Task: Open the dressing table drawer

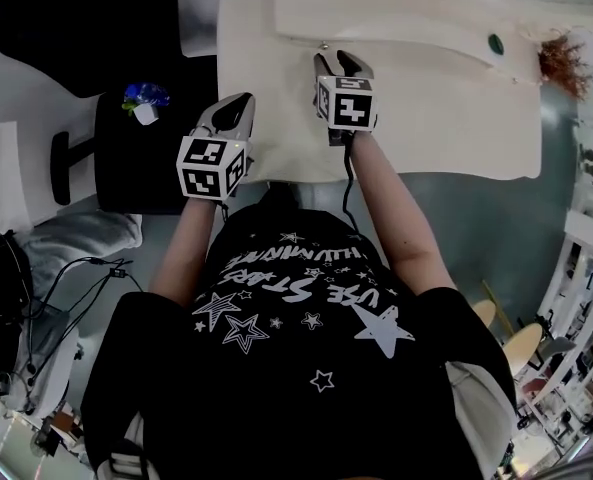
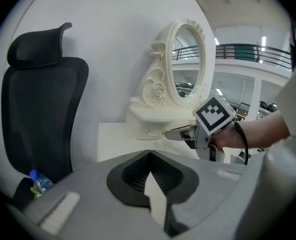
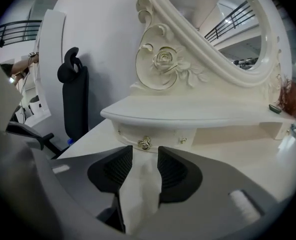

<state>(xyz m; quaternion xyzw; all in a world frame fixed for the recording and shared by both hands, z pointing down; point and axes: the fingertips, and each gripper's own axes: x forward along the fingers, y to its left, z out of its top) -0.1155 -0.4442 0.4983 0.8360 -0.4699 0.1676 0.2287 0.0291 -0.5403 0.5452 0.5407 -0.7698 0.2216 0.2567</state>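
Note:
The cream dressing table carries a carved mirror unit with a small drawer in its base. The drawer front is flush and has a metal knob, with a second knob to its right. My right gripper is open, its fingertips just short of the left knob and holding nothing. In the head view the right gripper points at that knob. My left gripper hovers over the table's near left edge. Its jaws, seen in the left gripper view, are shut and empty.
A black office chair stands left of the table against the white wall. A black seat beside the table carries a blue bottle. The oval mirror rises over the drawer. A small green object lies on the shelf's right end.

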